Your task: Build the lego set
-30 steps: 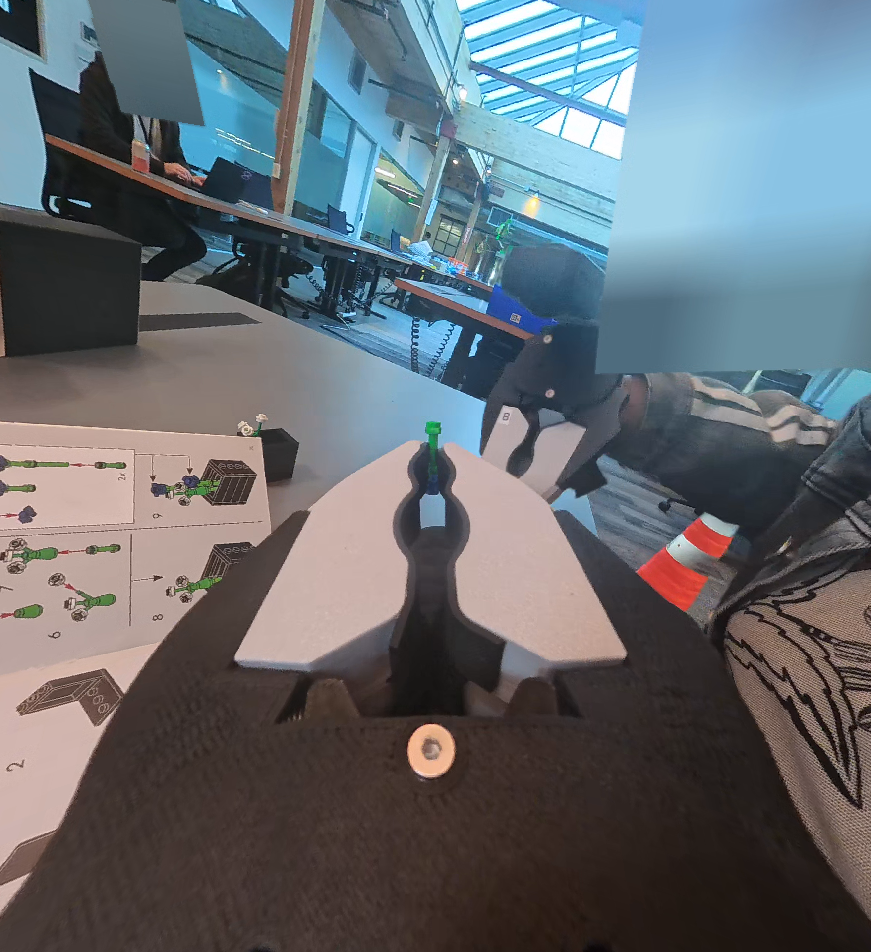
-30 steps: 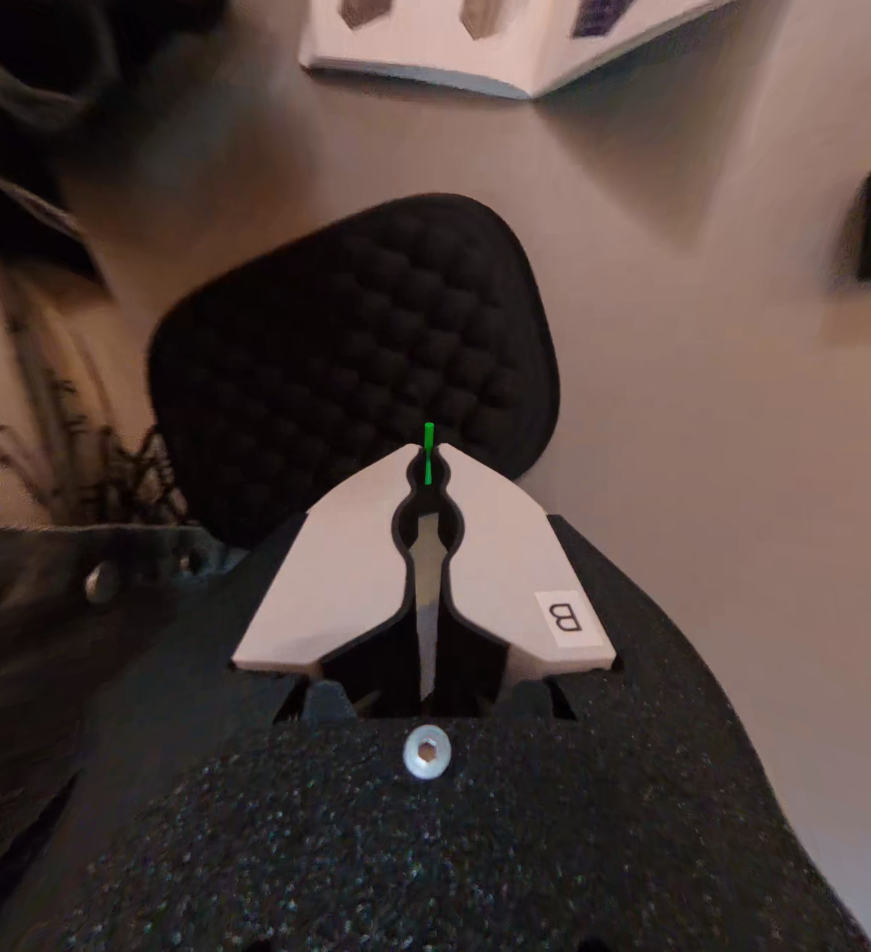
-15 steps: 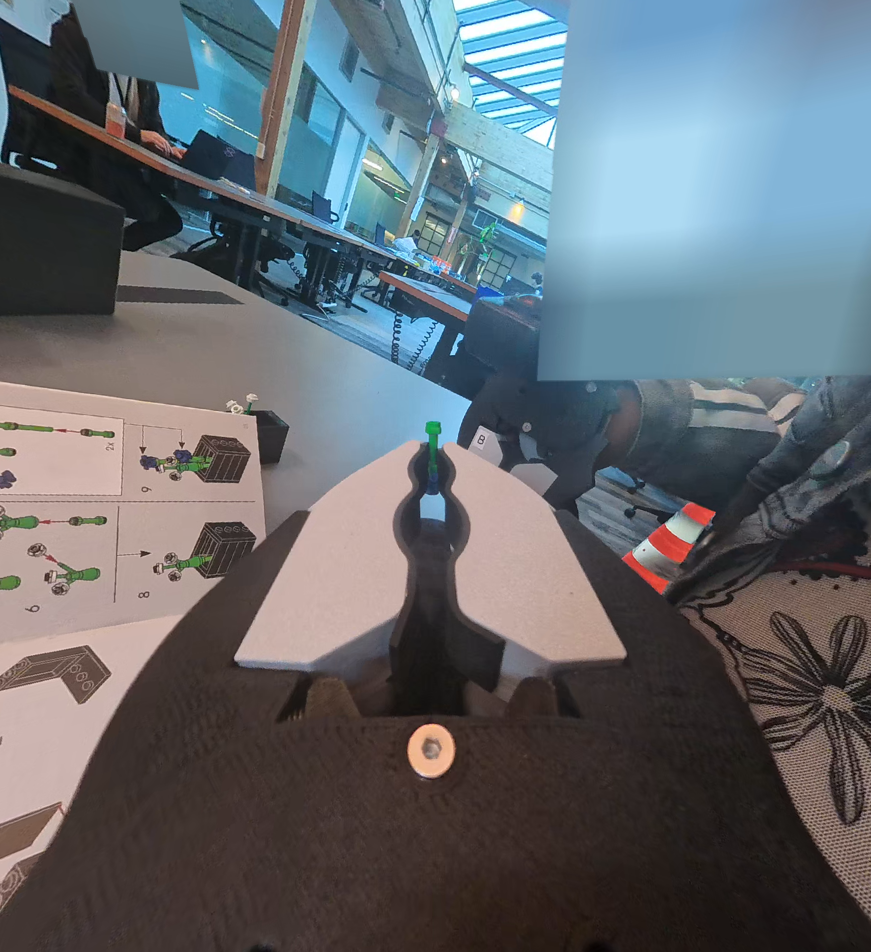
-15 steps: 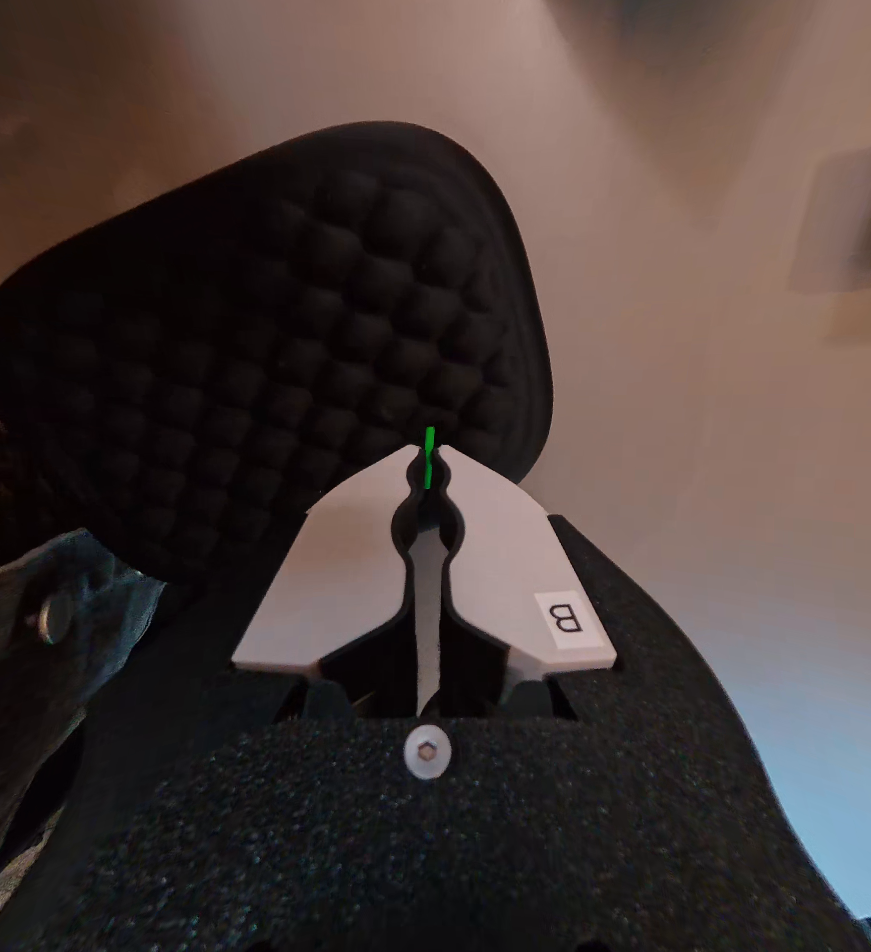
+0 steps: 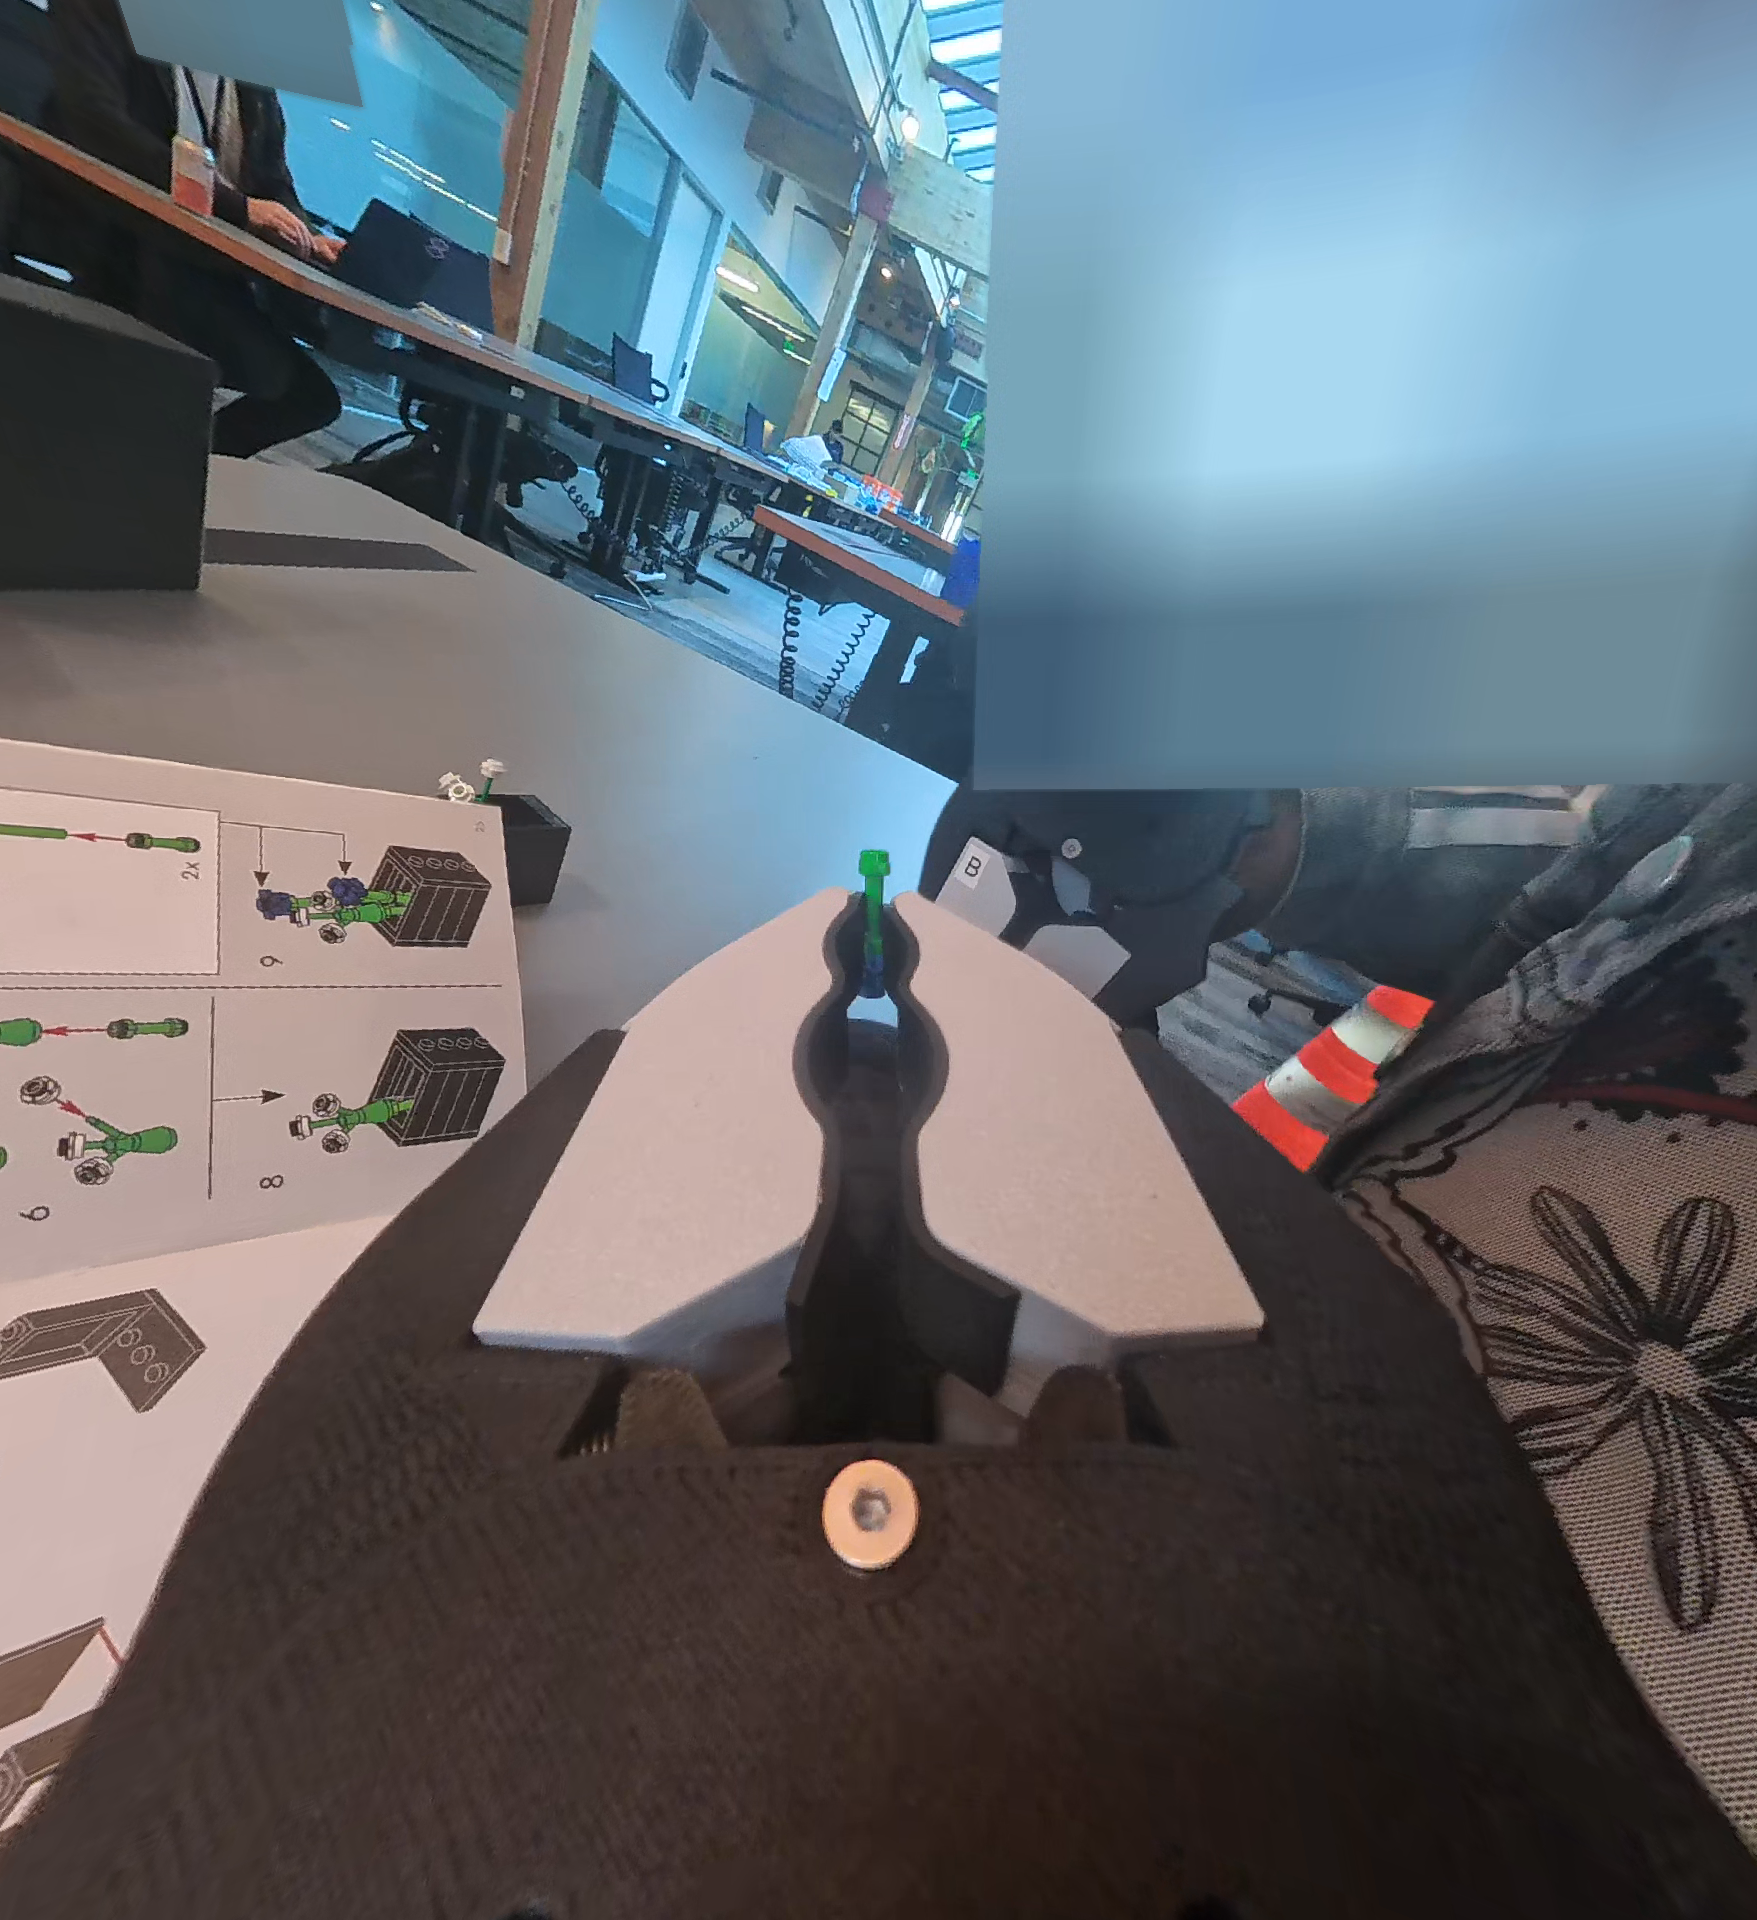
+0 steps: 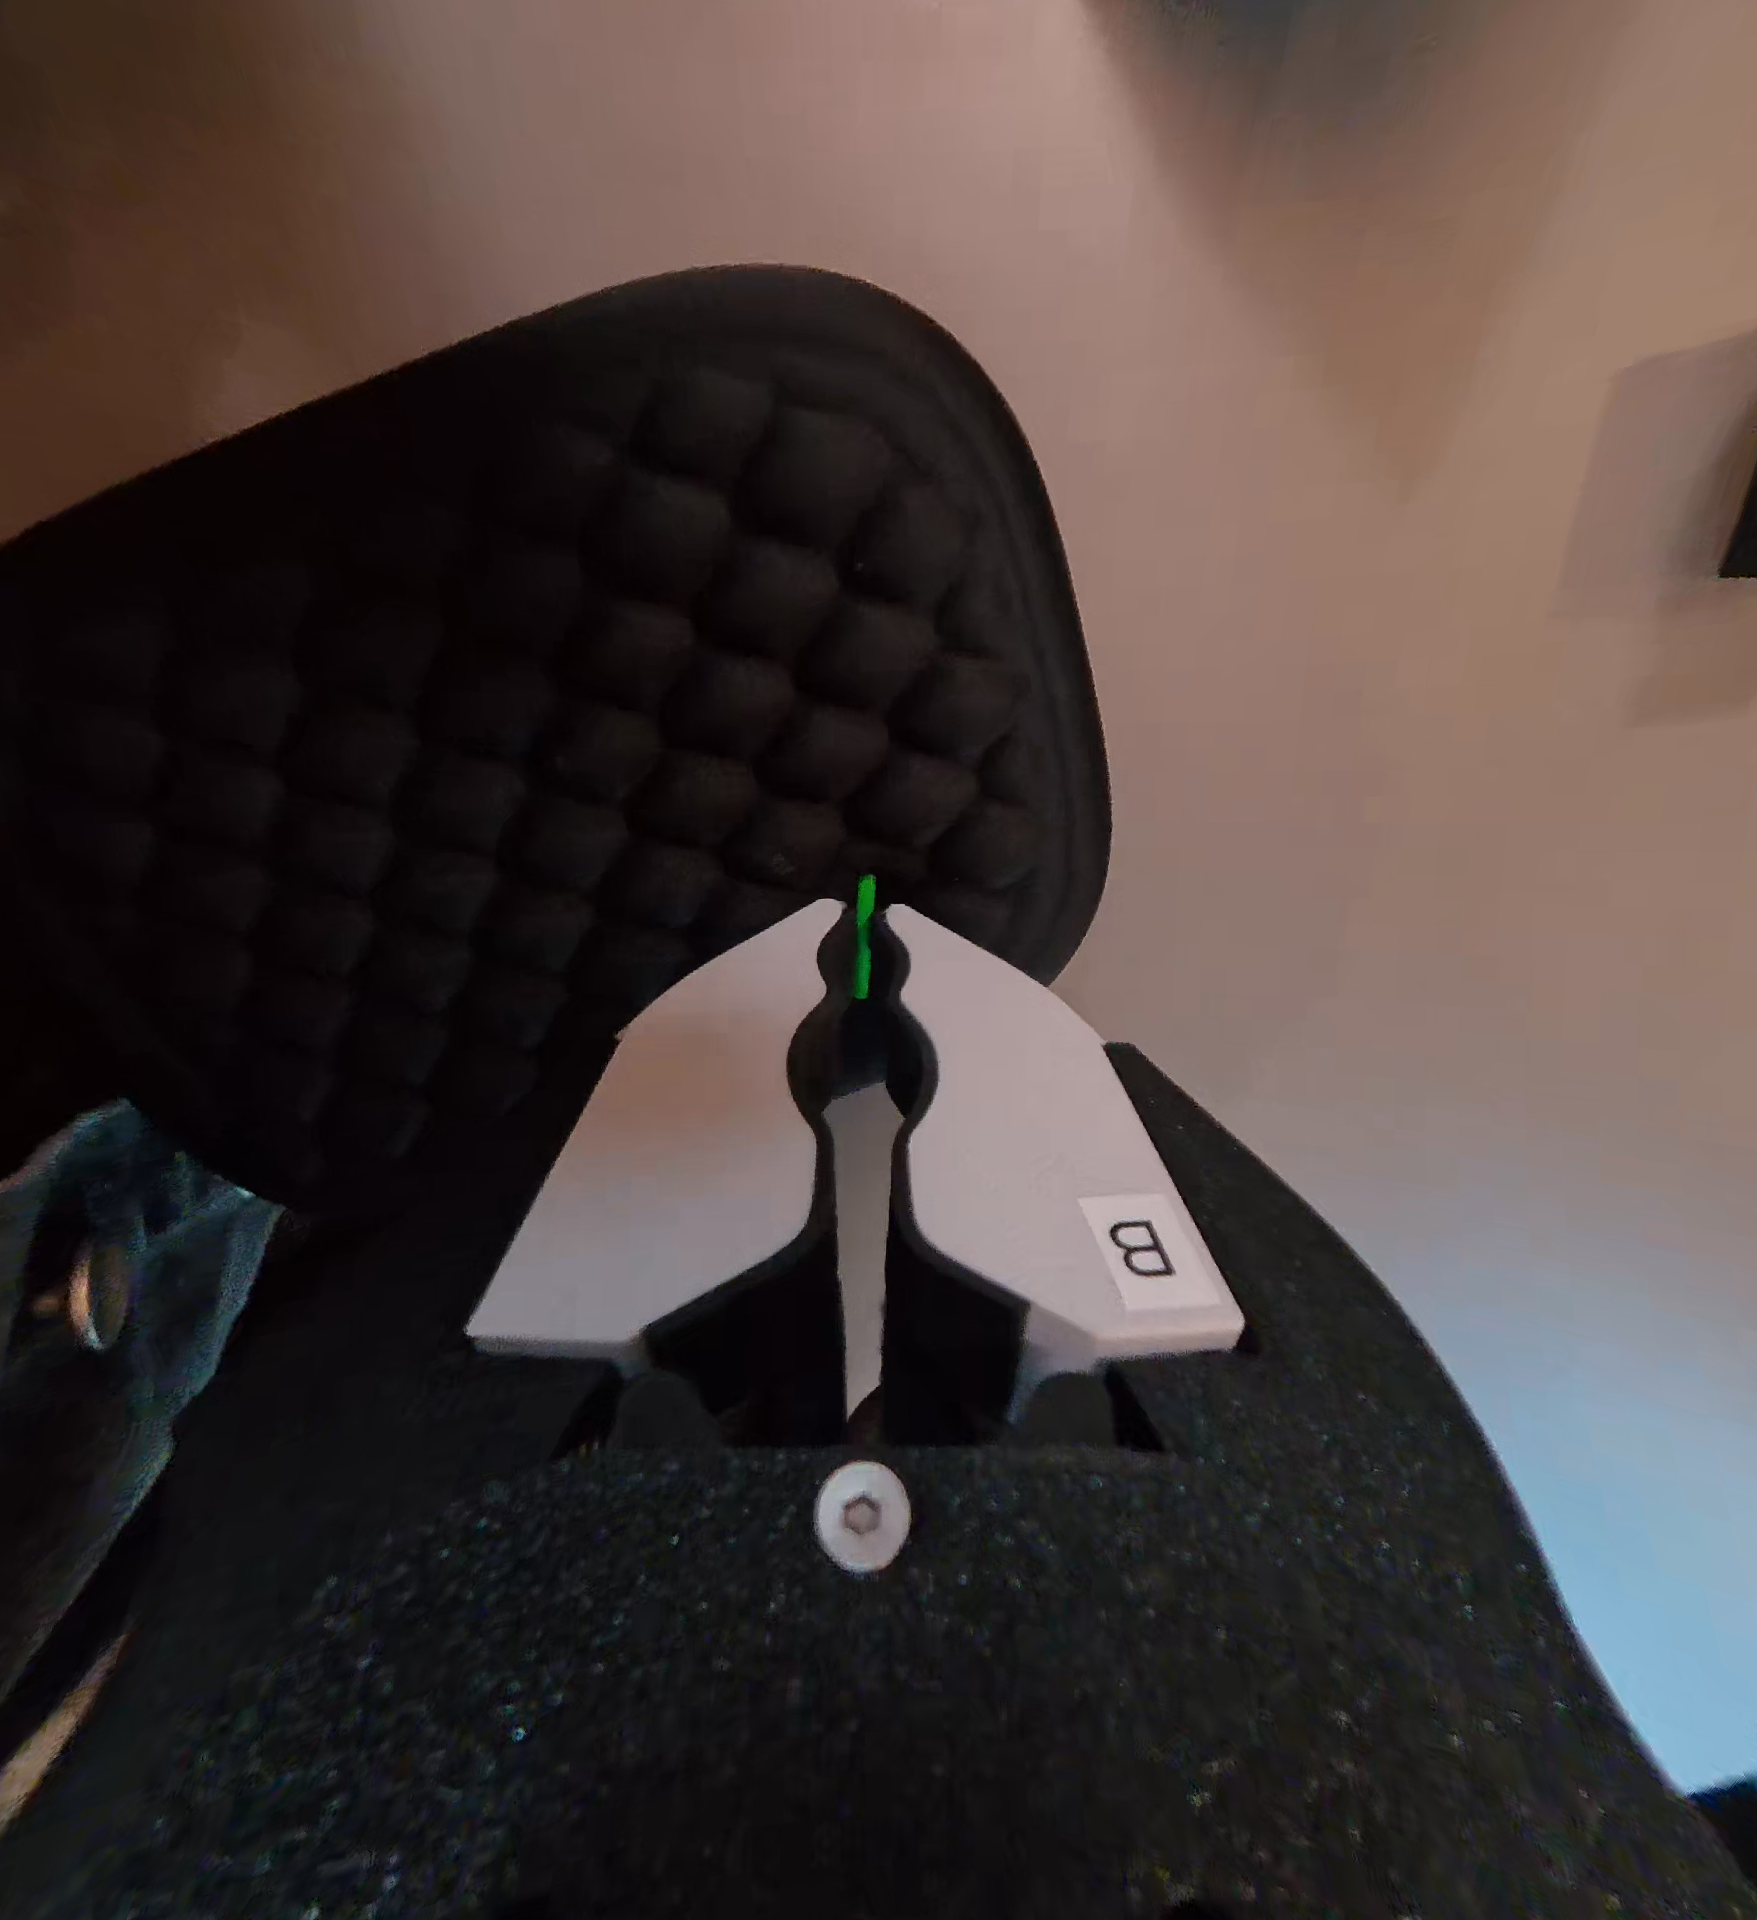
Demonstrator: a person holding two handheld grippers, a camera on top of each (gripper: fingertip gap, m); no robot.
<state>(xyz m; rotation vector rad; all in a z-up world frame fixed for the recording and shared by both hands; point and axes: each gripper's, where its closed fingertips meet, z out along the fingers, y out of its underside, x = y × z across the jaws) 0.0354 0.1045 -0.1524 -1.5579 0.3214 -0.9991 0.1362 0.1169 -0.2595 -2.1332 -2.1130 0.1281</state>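
Left gripper (image 5: 874, 914) pinches a green stem with blue flower (image 5: 872, 914) at its tips; right gripper (image 6: 863, 935) clamps a thin green stem (image 6: 862, 935). Both parts look tiny, light, stiff, slippery; grip mid-shaft. Black pot (image 5: 533, 857) sits far left by the instruction sheet (image 5: 209, 997).

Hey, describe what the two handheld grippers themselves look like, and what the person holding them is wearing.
Both the left gripper and the right gripper have a textured black body, a silver hex screw at its centre, and two pale grey wedge-shaped fingers with black scalloped inner edges. The right one bears a small white sticker. The person wears a floral black-and-white garment and a denim sleeve.
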